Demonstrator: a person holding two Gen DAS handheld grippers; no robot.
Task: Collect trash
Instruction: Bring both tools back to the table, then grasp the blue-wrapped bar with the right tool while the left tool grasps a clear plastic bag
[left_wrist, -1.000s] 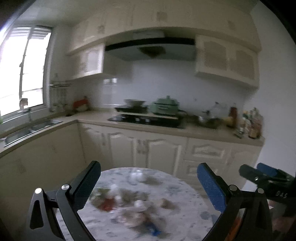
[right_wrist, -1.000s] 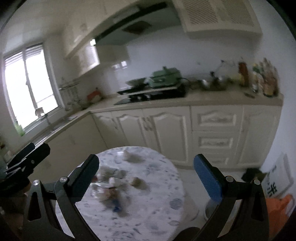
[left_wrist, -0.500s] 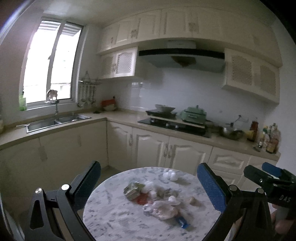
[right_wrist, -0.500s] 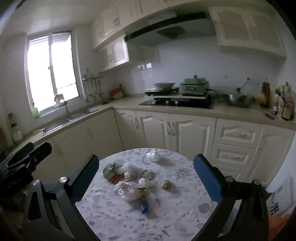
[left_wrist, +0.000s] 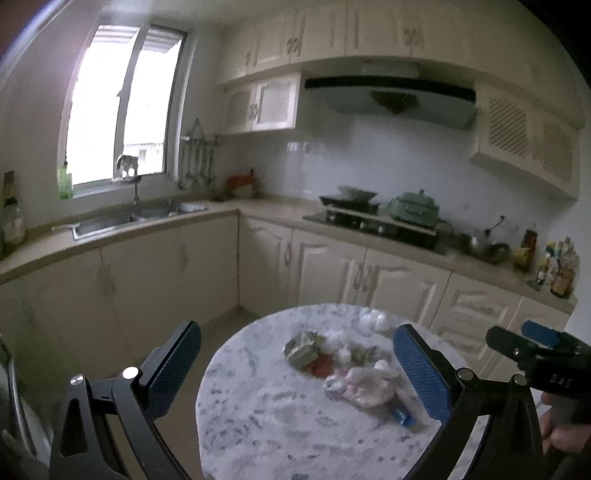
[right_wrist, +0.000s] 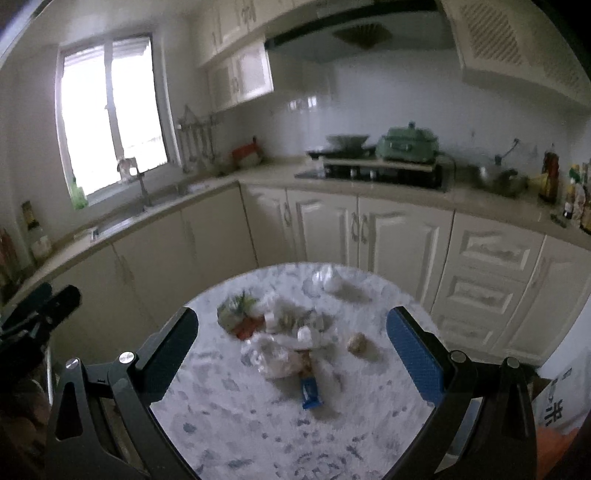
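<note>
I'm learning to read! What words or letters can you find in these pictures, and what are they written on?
"DAS": white letters on the black body of the right gripper, seen from the left wrist.
Large dark characters on the white bag by the floor: cut off at the edge, not readable.
Print on the blue wrapper on the round table: too blurred to read.
Labels on the bottles on the counter: too small to read.

Window (left_wrist: 118, 110) letting in bright light above sink (left_wrist: 122, 219) w/ tap. Green pot (left_wrist: 413, 212) sitting on stove (left_wrist: 373, 225), range hood (left_wrist: 391, 96) hanging overhead. Bottles (left_wrist: 557, 266) standing at counter's right end. Cream cabinets (right_wrist: 369, 236) running along under counter. Utensils (right_wrist: 195, 140) hanging by window.
</note>
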